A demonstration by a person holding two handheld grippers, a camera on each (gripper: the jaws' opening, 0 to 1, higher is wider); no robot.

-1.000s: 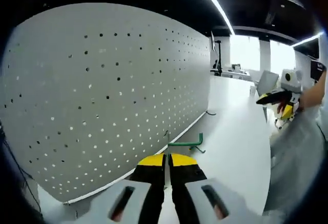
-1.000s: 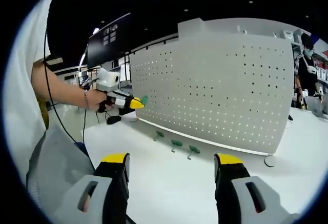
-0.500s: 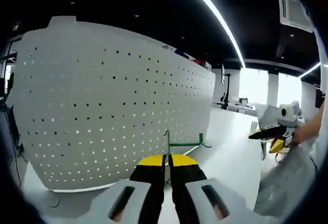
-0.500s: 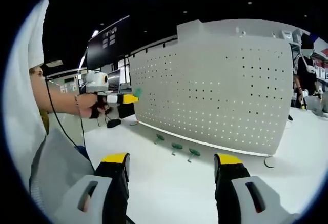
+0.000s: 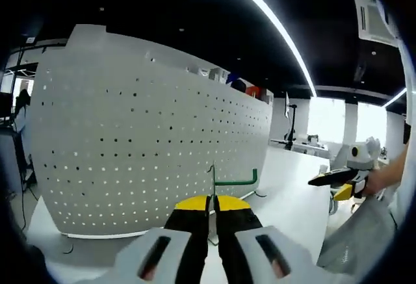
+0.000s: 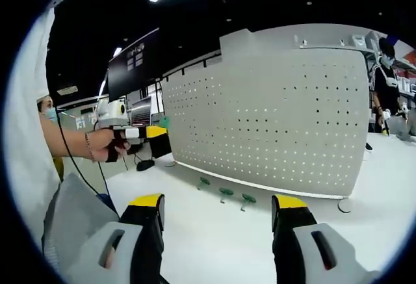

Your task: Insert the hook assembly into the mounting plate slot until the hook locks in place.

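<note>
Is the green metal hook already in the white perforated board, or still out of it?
Out. The left tongs are shut on the green metal hook, held in the air short of the white perforated board.

Dark ceiling with a light strip (image 5: 273, 24), bright windows (image 5: 331, 118) beyond.

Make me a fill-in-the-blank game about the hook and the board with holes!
1. The left gripper is shut on a hook that is ____ in colour.
2. The right gripper has its jaws ____, with nothing between them.
3. The number of green hooks lying on the table by the pegboard is ____.
4. The pegboard stands ____ on the table.

Missing words: green; open; three; upright
</note>
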